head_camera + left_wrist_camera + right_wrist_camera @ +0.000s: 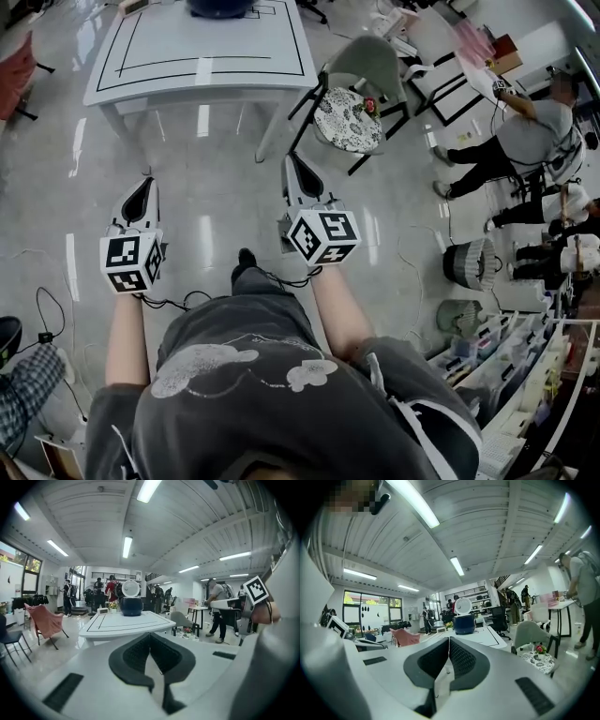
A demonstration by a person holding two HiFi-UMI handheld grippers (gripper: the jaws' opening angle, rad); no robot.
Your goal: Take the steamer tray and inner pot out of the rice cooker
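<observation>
**A:** Which step?

**B:** None yet, it's the approach. The person stands on the floor, well back from the white worktop [202, 56]. The rice cooker [131, 605] sits toward the worktop's far end with its lid [130, 588] up.

**A:** Tools?

**B:** The left tool [150, 637] is clenched, pads together, nothing between them. The right tool [449, 644] is the same, clenched on nothing. Both are held out in front and point toward the worktop, the left tipped slightly down.

**A:** Where are the steamer tray and inner pot?

**B:** I can't see either one, since the cooker is too far and too small in both tool views. The head view only catches its dark edge at the top. My guess is both are still inside the cooker.

**A:** Next move?

**B:** I'd say walk up to the worktop first, because nothing is within reach from here. There's a chair [349, 120] with a patterned seat near the worktop's right corner, so keep clear of it. The jaws need to open before any reach. The lid is already up, so I'd go in from above. Probably take the tray first, since it would sit on top of the pot. Then take the pot by its rim.

**A:** Risk?

**B:** Dragging the cooker if the pot sticks.
</observation>
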